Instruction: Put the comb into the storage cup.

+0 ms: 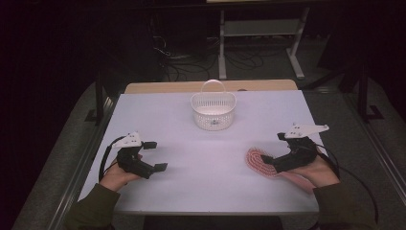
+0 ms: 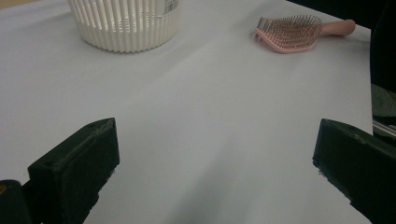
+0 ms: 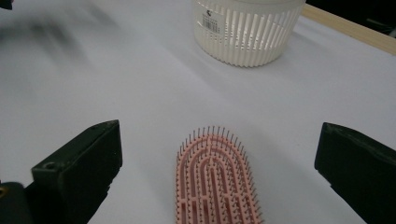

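A pink hairbrush (image 1: 260, 162) lies bristles up on the white table (image 1: 210, 187) at the right, its handle running under the person's right hand. My right gripper (image 1: 274, 149) hovers open over the brush, whose head (image 3: 215, 179) lies between the two wide-apart jaws without touching either. A white slatted basket (image 1: 213, 111) with a hoop handle stands at the back centre and looks empty. At the table's left my left gripper (image 1: 156, 156) is open with nothing between its jaws. From the left gripper (image 2: 215, 172) the basket (image 2: 125, 23) and brush (image 2: 290, 32) show farther off.
A wooden strip (image 1: 210, 86) runs along the table's far edge. Beyond it the dark floor holds cables (image 1: 191, 60) and a metal shelf frame (image 1: 258, 28). The basket (image 3: 247, 28) carries a barcode label. Bare white tabletop spans the middle and front.
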